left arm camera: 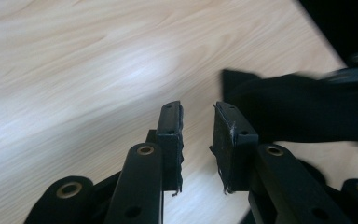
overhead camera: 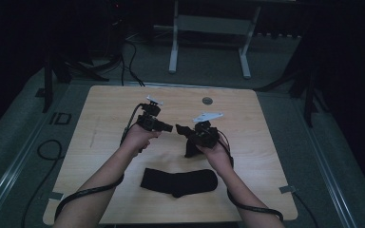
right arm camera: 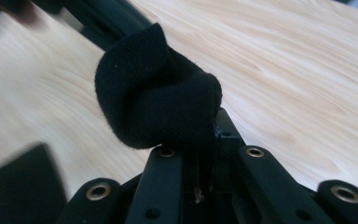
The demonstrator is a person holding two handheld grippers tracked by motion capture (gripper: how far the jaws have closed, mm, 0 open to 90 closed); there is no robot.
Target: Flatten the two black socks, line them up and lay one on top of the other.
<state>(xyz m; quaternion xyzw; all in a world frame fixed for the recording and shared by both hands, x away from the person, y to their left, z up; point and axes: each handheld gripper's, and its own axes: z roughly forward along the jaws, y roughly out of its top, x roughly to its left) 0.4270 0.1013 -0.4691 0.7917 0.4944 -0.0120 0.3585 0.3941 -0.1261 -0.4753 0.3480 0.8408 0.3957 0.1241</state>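
Flat on the near desk point(overhead camera: 266, 142) lies one sock point(overhead camera: 179, 182); the right tool point(overhead camera: 183, 129) pinches another sock point(overhead camera: 190, 145), facing the slightly parted, empty left tool point(overhead camera: 168, 127).

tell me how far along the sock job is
One black sock lies flat near the table edge. In hand: the right gripper pinches the second sock, lifted. The left gripper stands slightly open beside it, gripping nothing. Pairing looks left.
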